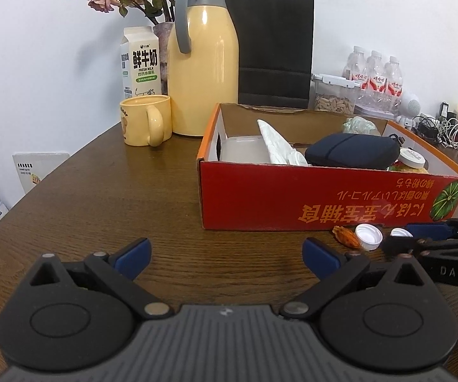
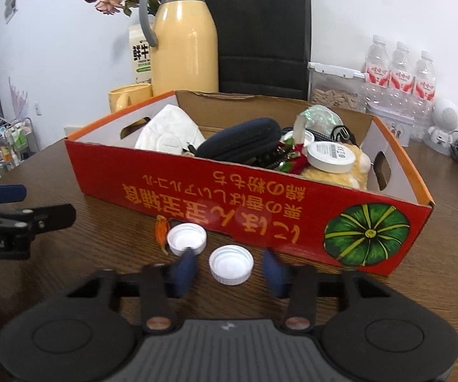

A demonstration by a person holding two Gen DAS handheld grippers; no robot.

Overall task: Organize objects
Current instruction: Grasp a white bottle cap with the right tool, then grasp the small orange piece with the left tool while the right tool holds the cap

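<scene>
Two white bottle caps on the desk (image 2: 69, 286), just near of the red box (image 2: 260, 200). Right tongs (image 2: 230, 269) astride the nearer cap (image 2: 231, 264), blue pads not pressing it. Other cap (image 2: 186, 238) to the left, beside an orange scrap (image 2: 161, 230). Left tongs (image 1: 225, 254) spread wide, gripping nothing.

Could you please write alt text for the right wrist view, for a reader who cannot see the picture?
The right gripper sits low over a wooden table, its blue fingers on either side of a white bottle cap without pressing it. A second white cap and a small orange dried piece lie beside it, in front of a red cardboard box full of items.
</scene>
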